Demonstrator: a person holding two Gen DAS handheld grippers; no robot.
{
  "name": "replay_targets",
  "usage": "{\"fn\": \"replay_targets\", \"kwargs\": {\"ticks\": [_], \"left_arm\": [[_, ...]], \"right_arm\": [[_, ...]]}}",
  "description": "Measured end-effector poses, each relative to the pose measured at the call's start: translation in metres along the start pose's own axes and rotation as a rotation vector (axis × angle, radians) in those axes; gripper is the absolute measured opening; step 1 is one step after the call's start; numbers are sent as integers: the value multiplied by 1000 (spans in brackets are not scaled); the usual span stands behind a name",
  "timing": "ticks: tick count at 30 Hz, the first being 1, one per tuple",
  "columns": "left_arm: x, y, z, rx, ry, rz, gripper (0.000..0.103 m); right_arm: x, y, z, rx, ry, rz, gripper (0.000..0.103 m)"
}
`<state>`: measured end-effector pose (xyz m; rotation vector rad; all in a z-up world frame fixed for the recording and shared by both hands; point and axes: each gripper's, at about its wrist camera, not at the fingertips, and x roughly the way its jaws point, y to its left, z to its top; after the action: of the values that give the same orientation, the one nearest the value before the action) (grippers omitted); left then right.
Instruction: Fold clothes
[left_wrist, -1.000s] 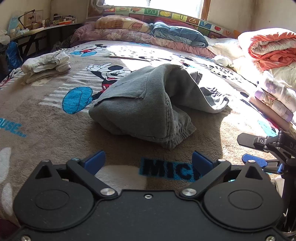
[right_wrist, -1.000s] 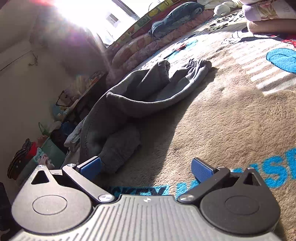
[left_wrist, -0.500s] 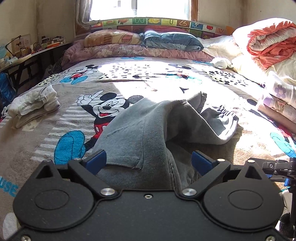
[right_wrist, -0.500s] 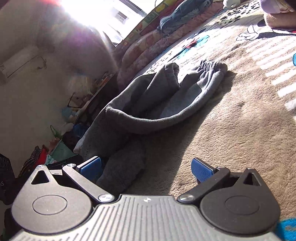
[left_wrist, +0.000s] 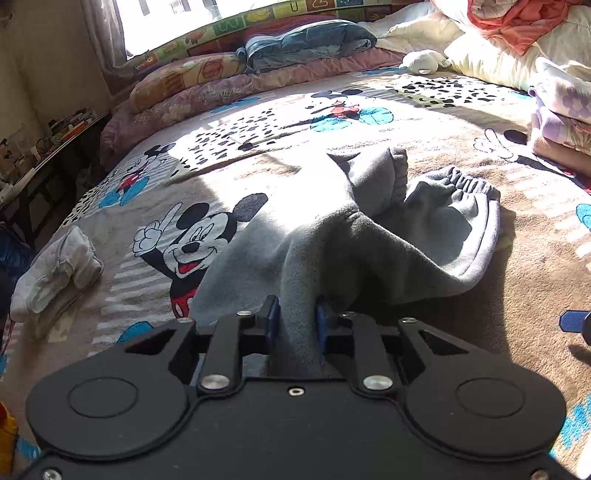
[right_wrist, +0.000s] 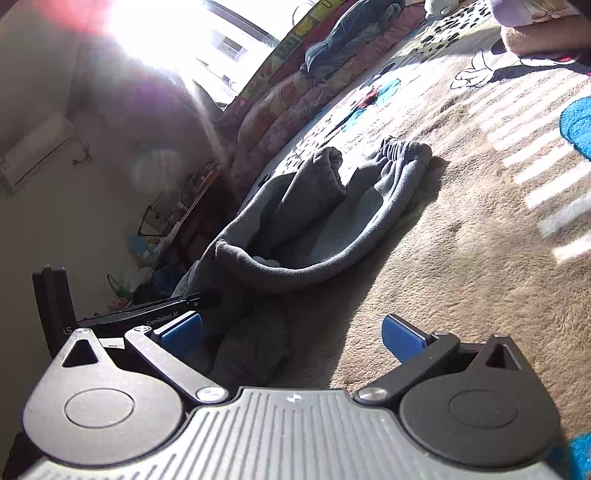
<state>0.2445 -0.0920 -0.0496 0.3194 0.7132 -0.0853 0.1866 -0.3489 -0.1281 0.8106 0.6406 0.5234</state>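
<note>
Left gripper (left_wrist: 294, 325) pinched tight on near fold of grey sweatpants (left_wrist: 369, 240), likely to lift for folding. Right gripper (right_wrist: 291, 332) fingers spread wide, empty, low beside near bunch. Sweatpants crumpled mid-bed on Mickey blanket (left_wrist: 480, 295), cuffs far. Folded white garment (left_wrist: 55, 273) far left.
</note>
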Motion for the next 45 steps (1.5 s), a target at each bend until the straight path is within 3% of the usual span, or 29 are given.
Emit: {"fn": "replay_targets", "kwargs": {"ticks": [10,16,18,21,24,26,28,37,41,44,45], "left_arm": [[-42,-50,-24,199,-72,-8,15],[-70,-86,-43,329,-120,-43,6],[-75,-93,-49,327,-103,-106,0],[-76,-113,-64,379,-93,-98,0],[-79,-104,-69,259,-74,-145,1],[-83,-89,-70,150,-70,-163,16],[-86,-68,-69,45,-74,-162,64],[-96,6,-43,-168,-96,-104,71],[-69,5,-27,-106,-53,-92,70],[-45,-1,-18,-48,-9,-81,53],[-38,-3,-15,-29,5,-77,41]], "right_arm": [[-29,-12,16,74,-85,20,103],[-40,-18,20,102,-118,24,103],[-44,-19,21,107,-127,24,103],[-51,-20,19,115,-136,23,103],[-57,-22,17,124,-137,18,103],[-58,-23,16,130,-132,22,103],[-58,-22,16,125,-119,31,103],[-39,-6,9,53,-40,39,103],[-34,-8,7,59,-30,31,103],[-36,-12,7,76,-34,24,103],[-36,-14,8,82,-37,24,103]]}}
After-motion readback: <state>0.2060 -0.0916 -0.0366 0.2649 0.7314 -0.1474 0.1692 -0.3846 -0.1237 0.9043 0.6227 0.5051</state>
